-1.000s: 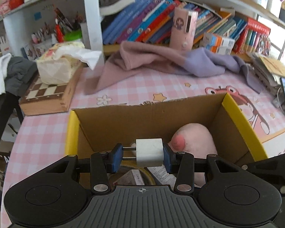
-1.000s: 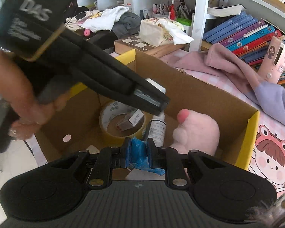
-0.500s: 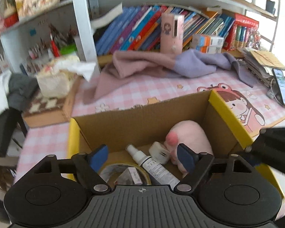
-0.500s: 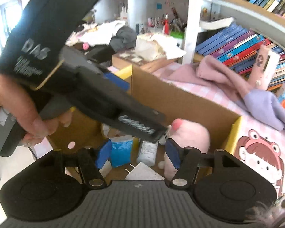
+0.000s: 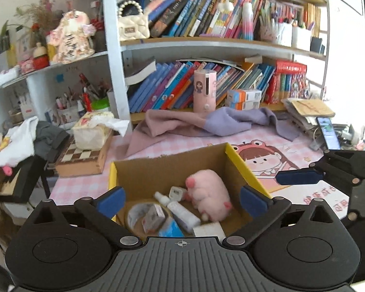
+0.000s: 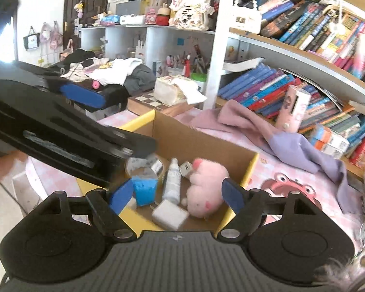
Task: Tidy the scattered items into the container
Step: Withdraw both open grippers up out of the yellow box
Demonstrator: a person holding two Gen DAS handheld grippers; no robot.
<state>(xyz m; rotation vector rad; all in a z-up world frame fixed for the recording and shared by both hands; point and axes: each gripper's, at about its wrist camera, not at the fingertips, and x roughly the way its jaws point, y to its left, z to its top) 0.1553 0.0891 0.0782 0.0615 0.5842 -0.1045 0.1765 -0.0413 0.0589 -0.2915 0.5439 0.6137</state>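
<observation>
Crowded bookshelves [image 5: 206, 77] rise behind a tabletop [image 5: 182, 141] covered in pink checked cloth, where a pink and lilac garment [image 5: 206, 124] lies crumpled. A cardboard box [image 5: 163, 170] with yellow flaps stands open near the front edge. Inside it lie a pink plush toy [image 5: 209, 194], a white spray bottle [image 5: 180, 211], a roll of tape [image 5: 136, 216], a blue packet [image 6: 144, 189] and a white charger block [image 6: 169, 213]. The left tongs [image 5: 182, 200] hang above the box, jaws spreading wide with nothing gripped. The right tongs [image 6: 176, 196] do the same, jaws parting, empty.
</observation>
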